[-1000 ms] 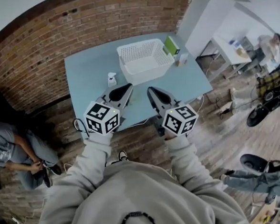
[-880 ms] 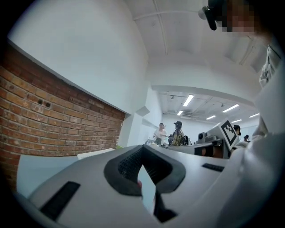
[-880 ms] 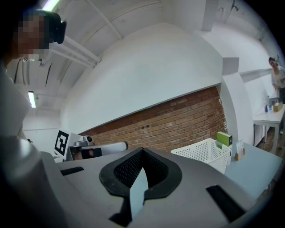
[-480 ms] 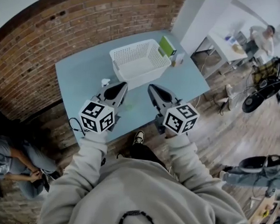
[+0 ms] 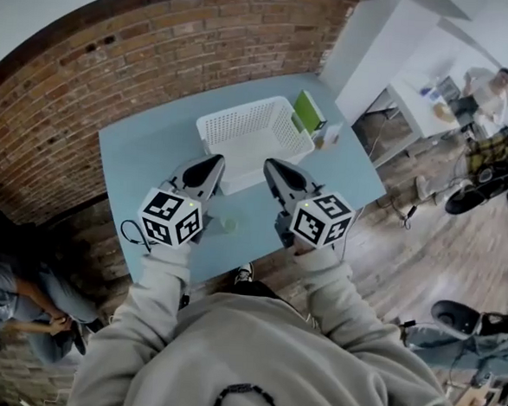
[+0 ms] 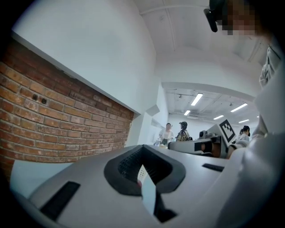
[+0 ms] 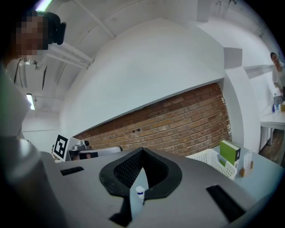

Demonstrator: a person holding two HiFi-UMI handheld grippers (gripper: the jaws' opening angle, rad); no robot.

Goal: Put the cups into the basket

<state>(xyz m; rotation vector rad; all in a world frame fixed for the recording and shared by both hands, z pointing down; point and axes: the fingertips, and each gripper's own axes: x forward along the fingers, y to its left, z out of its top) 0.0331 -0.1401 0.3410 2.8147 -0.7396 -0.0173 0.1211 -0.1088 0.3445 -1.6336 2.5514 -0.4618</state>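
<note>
In the head view a white lattice basket [image 5: 254,140] stands on the blue table [image 5: 145,151], empty as far as I can see. A small pale green cup [image 5: 227,225] sits near the table's front edge, between my two arms. My left gripper [image 5: 211,163] and right gripper [image 5: 271,167] hover side by side over the table, just short of the basket. In the left gripper view the left gripper [image 6: 141,150] has its jaws closed together on nothing. The right gripper [image 7: 142,152] is likewise shut and empty, with the basket [image 7: 213,161] to its right.
A green box [image 5: 310,111] and small items stand at the basket's right end. The brick wall [image 5: 89,82] runs behind the table. A person [image 5: 13,294] sits on the floor at the left. Other people and a white desk [image 5: 435,93] are at the far right.
The view has closed in on the table. Both grippers now hang over its near half instead of in front of its edge, still shut. The cup has come into sight between the arms.
</note>
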